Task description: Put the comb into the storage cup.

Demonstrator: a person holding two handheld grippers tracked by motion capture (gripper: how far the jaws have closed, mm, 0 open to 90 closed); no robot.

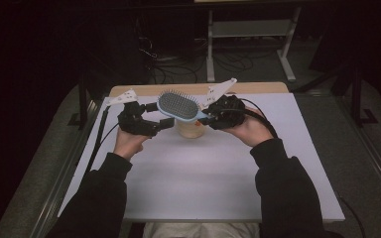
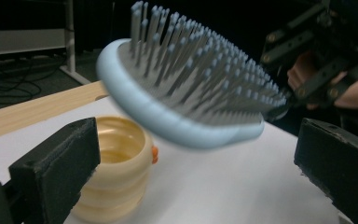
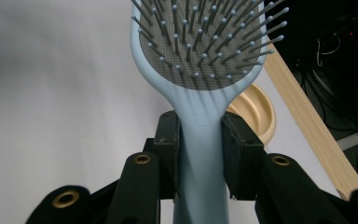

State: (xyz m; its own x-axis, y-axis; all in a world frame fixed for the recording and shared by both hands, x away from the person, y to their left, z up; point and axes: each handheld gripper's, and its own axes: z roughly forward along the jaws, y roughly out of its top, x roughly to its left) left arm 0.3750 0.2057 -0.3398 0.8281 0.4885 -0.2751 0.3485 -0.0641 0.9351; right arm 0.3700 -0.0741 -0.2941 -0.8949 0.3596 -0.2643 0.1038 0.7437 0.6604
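The right gripper [image 1: 209,118] has its jaws clamped on the handle of a pale blue oval hairbrush with grey bristles [image 1: 177,105], holding it in the air, bristles up, above a cream ribbed plastic cup [image 1: 190,130] that stands on the white table [image 1: 203,173]. The left gripper [image 1: 164,124] stands with its jaws wide apart and holds nothing; its tips sit just beside the brush head, near the far end. Judged from this, the pick-up is done and what remains is probably either passing the brush across to the left gripper or lowering it to the cup; neither has begun. The right gripper view shows the grip plainly: both black pads [image 3: 170,140] press the narrow neck of the handle, just below the head. The left gripper view gives what that one lacks: the brush head [image 2: 186,93] hangs clear of the cup [image 2: 116,172] with open space between them, and the cup's hollow looks empty.
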